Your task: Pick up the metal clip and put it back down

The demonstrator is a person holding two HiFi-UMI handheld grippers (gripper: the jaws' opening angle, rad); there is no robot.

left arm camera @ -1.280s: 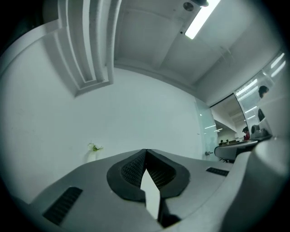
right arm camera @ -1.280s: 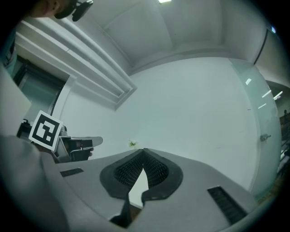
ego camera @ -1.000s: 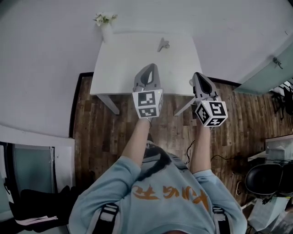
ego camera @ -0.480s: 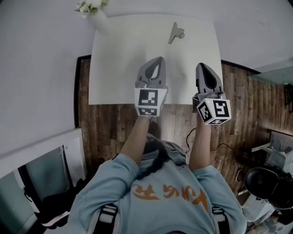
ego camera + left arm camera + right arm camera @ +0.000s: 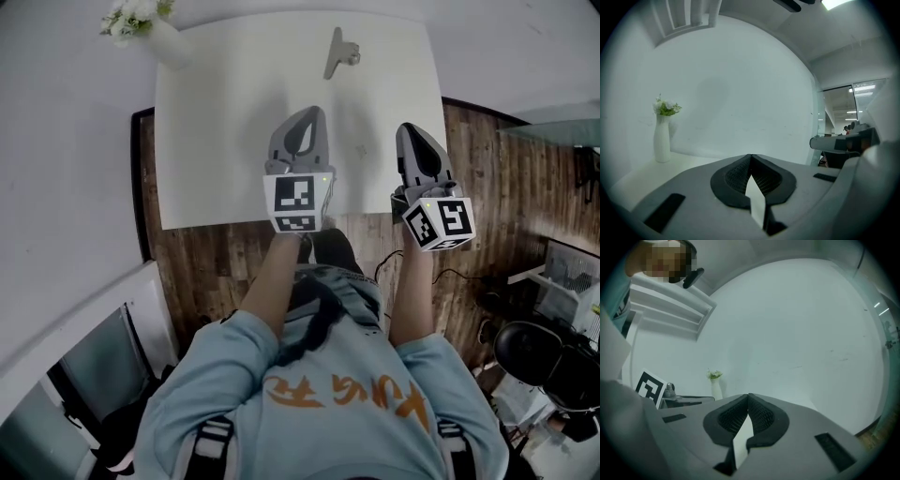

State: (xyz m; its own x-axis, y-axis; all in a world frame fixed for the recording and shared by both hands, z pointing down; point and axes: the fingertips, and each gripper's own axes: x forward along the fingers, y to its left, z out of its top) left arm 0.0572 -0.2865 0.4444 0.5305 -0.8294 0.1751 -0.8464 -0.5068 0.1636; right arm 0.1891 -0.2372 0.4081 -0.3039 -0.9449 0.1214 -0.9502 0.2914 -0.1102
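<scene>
The metal clip (image 5: 337,53) lies on the far part of the white table (image 5: 216,141), a silvery clip with its handles pointing right. My left gripper (image 5: 307,112) hovers over the table's near middle, shut and holding nothing, well short of the clip. My right gripper (image 5: 407,128) hangs over the table's near right edge, also shut and bare. In the left gripper view the jaws (image 5: 750,156) meet at their tips; in the right gripper view the jaws (image 5: 748,395) do the same. Neither gripper view shows the clip.
A white vase with flowers (image 5: 148,26) stands at the table's far left corner, also seen as a vase (image 5: 661,137) in the left gripper view. A pale wall runs behind the table. Wooden floor (image 5: 487,187) and an office chair (image 5: 548,361) lie to the right.
The table has drawn closer and larger in the head view. Both grippers now sit over its near part instead of before its front edge. Both stayed shut.
</scene>
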